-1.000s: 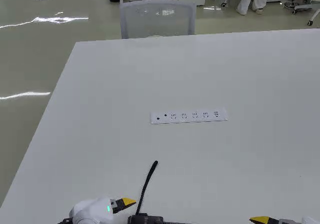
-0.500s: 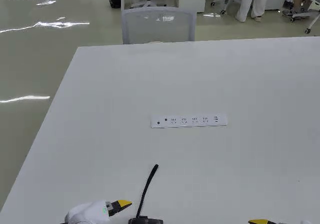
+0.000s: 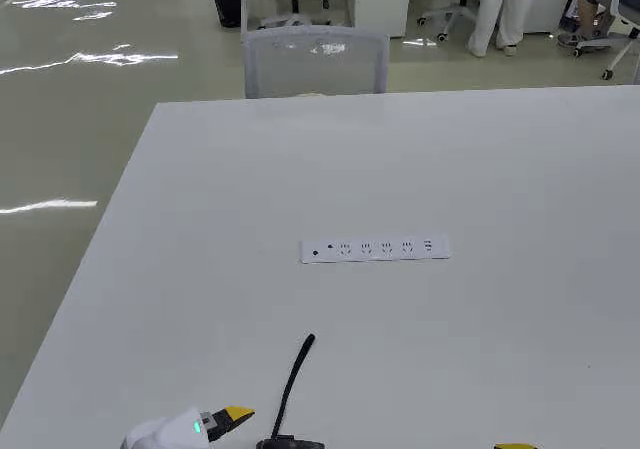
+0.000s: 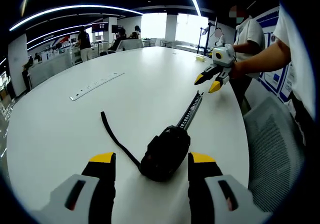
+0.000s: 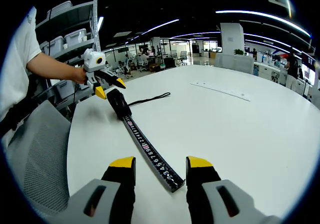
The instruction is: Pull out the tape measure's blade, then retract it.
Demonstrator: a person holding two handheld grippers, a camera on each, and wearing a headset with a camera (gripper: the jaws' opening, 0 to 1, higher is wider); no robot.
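**A:** Biggest thing first: the surface (image 3: 480, 169). It's white and smooth, and its edge on your side runs close by the tape measure case (image 4: 165, 151). My guess is that nothing there would brake a slide, so a tugged case could skate off that edge.

**B:** Next, the blade (image 5: 149, 154). It is drawn out of the case and lies flat, running from the case to your right gripper (image 5: 161, 162). I can't tell whether a lock holds it. Free it with nothing gripping it and I'd expect it to whip back into the case, buckling or flicking sideways.

**A:** Your grippers, then. The left gripper (image 4: 151, 158) has its fingers (image 4: 102, 159) spread, one on each side of the case with a gap on both sides, so the case isn't clamped. The right gripper sits at the blade's far end from the case, fingers (image 5: 199, 163) apart too, the blade's tip lying between them unpinched.

**B:** So neither end is held. As for the case itself, it looks rounded and probably slick; close on it crooked and it's likely to squirt out forward.

**A:** Smallest worry: the strap (image 4: 116, 136), trailing off the case at an angle to the blade, between the case and one finger of your left gripper. Catch it in the pinch and you'd likely drag the case askew as the blade reels in.
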